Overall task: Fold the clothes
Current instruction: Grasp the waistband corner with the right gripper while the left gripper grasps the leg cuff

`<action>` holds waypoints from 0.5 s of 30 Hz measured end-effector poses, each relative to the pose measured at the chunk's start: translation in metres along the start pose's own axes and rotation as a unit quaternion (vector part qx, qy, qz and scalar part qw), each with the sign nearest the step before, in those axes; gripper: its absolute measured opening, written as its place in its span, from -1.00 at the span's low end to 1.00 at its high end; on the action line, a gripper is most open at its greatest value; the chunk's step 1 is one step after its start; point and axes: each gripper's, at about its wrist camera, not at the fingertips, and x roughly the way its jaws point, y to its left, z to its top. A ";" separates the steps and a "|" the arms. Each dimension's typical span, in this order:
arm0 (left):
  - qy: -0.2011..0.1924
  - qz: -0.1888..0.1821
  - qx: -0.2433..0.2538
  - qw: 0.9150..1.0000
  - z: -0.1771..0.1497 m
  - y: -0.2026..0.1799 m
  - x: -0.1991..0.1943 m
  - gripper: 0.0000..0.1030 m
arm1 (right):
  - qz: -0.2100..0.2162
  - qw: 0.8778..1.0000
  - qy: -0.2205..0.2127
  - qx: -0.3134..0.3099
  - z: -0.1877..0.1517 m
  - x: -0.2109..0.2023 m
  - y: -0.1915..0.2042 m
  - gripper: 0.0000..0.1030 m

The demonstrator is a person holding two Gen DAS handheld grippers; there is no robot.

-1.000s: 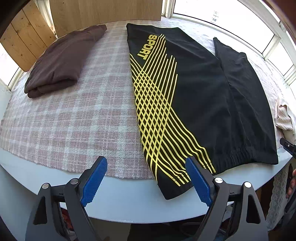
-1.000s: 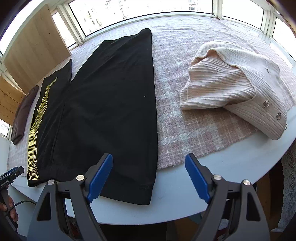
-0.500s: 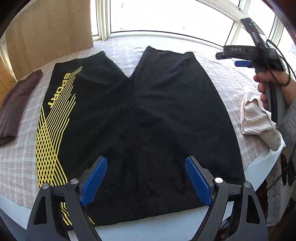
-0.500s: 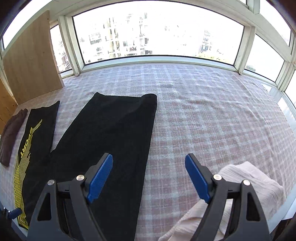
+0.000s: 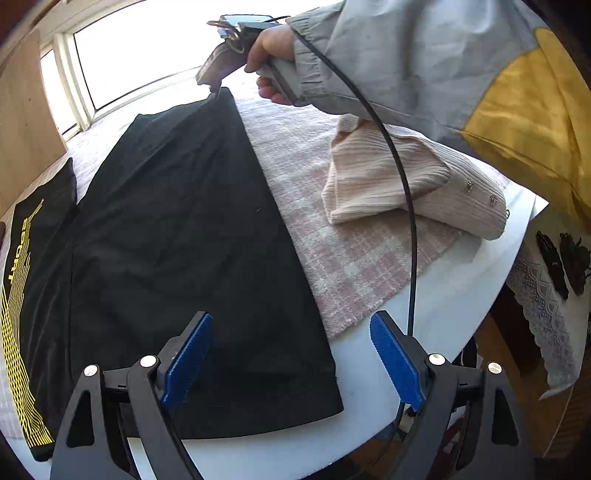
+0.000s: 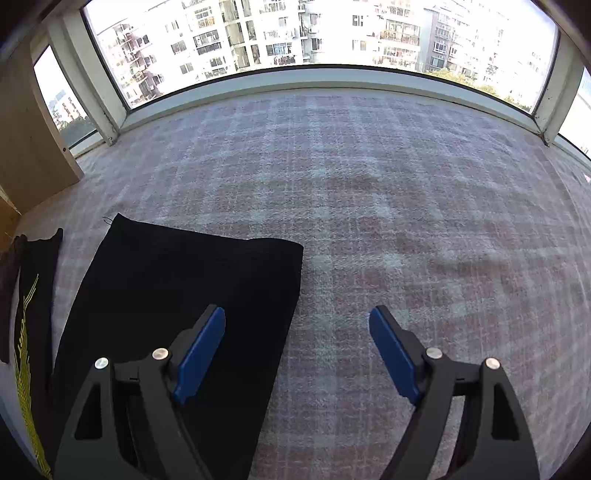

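Left gripper [image 5: 291, 354]: fingers [image 5: 188, 354] spread wide, blue ribbed pads, holding nothing. Beneath and between them lies the waist end of the black shorts [image 5: 177, 240], a smooth matte knit spread flat; its hem runs just ahead of the left finger, the right finger over bare white tabletop [image 5: 436, 295]. Left of the left finger, the other leg carries a yellow line pattern [image 5: 14, 332] with lettering. Ahead of the right finger, a pink-and-white checked woven cloth [image 5: 351, 258] covers the tabletop; on it rests a folded cream ribbed cardigan [image 5: 406, 184] with small metal buttons. A black cable [image 5: 410, 229] hangs across that view, in front of the cardigan. Beyond, the right hand [image 5: 273, 55], in a grey sleeve, grips the other tool at the far leg end.

Right gripper [image 6: 297, 339]: fingers parted, empty. The left finger is over the leg hem of the shorts; the right finger over the checked cloth. Farther off, a window frame [image 6: 295, 77] and apartment blocks [image 6: 277, 33].
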 end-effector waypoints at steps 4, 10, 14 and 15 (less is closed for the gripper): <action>0.012 -0.003 -0.011 1.000 0.001 -0.002 0.013 0.67 | 0.052 0.998 -0.004 0.018 0.005 0.005 -0.015 0.57; 0.024 -0.003 -0.024 0.999 -0.006 -0.003 0.025 0.67 | 0.071 0.997 -0.026 0.011 0.016 0.007 -0.013 0.51; 0.014 0.008 -0.011 1.000 -0.013 -0.007 0.025 0.72 | 0.039 0.999 -0.034 -0.014 0.019 0.008 -0.007 0.14; 0.012 0.014 -0.001 1.000 -0.014 -0.011 0.027 0.74 | 0.033 0.999 -0.033 -0.022 0.018 0.007 -0.005 -0.05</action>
